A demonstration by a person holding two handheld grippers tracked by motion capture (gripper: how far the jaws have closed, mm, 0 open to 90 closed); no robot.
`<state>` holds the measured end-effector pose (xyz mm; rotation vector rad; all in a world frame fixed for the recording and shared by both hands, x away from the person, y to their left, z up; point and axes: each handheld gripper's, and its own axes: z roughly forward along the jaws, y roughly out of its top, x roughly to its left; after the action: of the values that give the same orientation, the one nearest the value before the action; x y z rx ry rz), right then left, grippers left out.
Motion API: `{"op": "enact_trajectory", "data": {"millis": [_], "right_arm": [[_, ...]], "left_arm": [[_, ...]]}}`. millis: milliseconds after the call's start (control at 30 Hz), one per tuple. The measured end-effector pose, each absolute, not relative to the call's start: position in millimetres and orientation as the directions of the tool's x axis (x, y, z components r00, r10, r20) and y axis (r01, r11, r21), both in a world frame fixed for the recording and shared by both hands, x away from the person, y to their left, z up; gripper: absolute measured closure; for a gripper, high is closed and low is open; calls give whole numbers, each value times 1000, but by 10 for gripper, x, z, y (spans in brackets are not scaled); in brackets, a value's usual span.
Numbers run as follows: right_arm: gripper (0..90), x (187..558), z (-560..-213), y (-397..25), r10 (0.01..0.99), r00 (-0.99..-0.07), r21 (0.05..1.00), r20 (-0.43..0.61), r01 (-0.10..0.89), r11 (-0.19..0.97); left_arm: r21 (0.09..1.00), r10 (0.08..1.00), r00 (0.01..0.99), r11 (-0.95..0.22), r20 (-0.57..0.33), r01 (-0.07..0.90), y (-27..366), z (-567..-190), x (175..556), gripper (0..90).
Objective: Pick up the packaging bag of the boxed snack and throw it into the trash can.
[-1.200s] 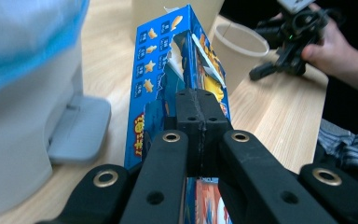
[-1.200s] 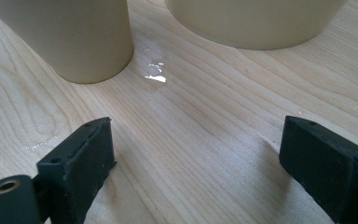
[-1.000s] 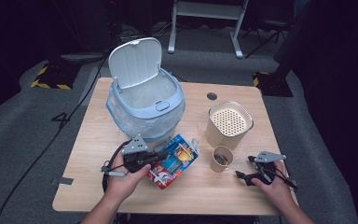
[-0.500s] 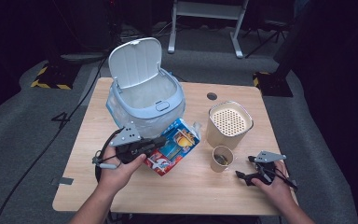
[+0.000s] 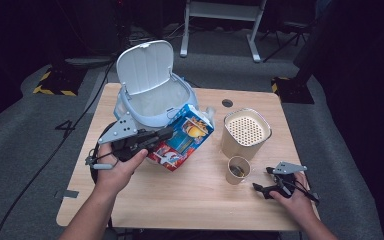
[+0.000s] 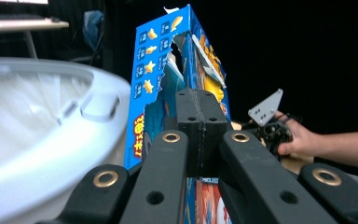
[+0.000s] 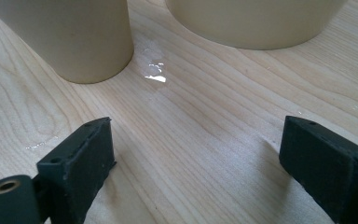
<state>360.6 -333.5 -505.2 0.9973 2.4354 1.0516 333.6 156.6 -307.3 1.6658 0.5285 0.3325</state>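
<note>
So the left tongs (image 5: 166,133) have the box (image 5: 182,136) pinched, jaws pressed tight on its edge, and it's lifted off the counter (image 5: 200,200) and tipped, torn top end pointing up toward 1 o'clock, right against the rim of the bin (image 5: 152,102). In the left gripper view you can see the jaws clamped together on the blue cardboard (image 6: 158,93), the ripped-open flap up top and the bin's white rim (image 6: 98,102) just to the side at 9 o'clock. The bin lid (image 5: 145,65) is standing open, and there's a pale liner inside. Bin sits on the far left part of the counter, roughly 11 o'clock from the middle. Over on the right, the right tongs (image 5: 264,189) are parked low on the counter near the front edge, about 4 o'clock, jaws spread wide with nothing between them; the right gripper view shows bare wood (image 7: 205,140) in the gap. Just beyond them at 12 o'clock is the cup (image 5: 238,170), with something dark in the bottom that I can't make out, and behind that the big beige tub (image 5: 246,132) with a perforated top. Cup and tub are near each other, well apart from the box. There's also a small dark hole (image 5: 227,103) in the counter near the far edge.
</note>
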Motion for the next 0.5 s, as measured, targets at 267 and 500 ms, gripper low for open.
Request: {"op": "enact_trajectory", "data": {"millis": [267, 500], "right_arm": [[100, 3606, -5052, -3335, 703, -711, 729, -5, 478, 490], [100, 3606, -5052, -3335, 703, -711, 729, -5, 478, 489]], "left_arm": [[990, 528, 848, -93, -43, 108, 1568, -2755, 3411, 899], [993, 528, 849, -82, -31, 88, 1554, -2542, 3476, 899]]}}
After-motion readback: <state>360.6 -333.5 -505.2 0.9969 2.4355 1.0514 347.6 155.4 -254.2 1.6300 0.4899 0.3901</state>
